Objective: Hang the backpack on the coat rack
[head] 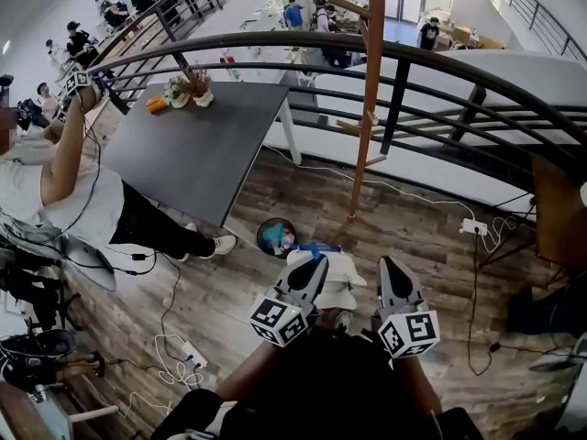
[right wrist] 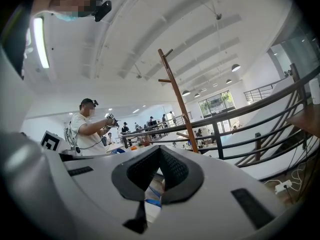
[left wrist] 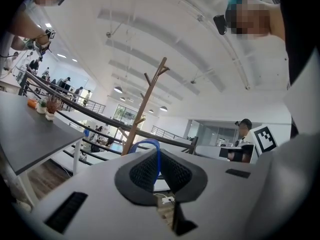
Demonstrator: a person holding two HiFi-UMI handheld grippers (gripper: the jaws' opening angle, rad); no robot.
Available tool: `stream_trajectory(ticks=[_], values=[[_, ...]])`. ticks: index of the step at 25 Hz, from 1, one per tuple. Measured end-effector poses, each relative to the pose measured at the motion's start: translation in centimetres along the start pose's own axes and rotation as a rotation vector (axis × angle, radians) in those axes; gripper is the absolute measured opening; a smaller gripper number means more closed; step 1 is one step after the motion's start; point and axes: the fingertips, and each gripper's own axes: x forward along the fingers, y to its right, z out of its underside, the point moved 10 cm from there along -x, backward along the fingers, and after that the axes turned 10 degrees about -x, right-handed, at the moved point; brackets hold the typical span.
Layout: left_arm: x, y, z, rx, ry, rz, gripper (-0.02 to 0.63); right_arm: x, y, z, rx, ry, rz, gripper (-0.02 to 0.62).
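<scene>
A white backpack with a blue strap hangs low between my two grippers, over the wooden floor. My left gripper is shut on the blue strap loop, which arches up over its pads. My right gripper is shut beside the backpack's right edge; in the right gripper view its pads meet and nothing shows between them, with a bit of blue strap below. The wooden coat rack stands upright ahead by the railing, its pegs bare; it also shows as the coat rack and the coat rack.
A curved black railing runs behind the rack. A dark table with a plant stands to the left, and a person stands beside it. A round bin, cables and a power strip lie on the floor.
</scene>
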Motion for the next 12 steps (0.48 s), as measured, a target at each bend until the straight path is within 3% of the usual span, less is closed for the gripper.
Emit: stream_trajectory(ticks=[12], values=[[2.3,0.1,-0.7,0.017,0.001,-0.008,0.014,0.9,1.4,0.0,0.009,0.002,-0.022,0.012]])
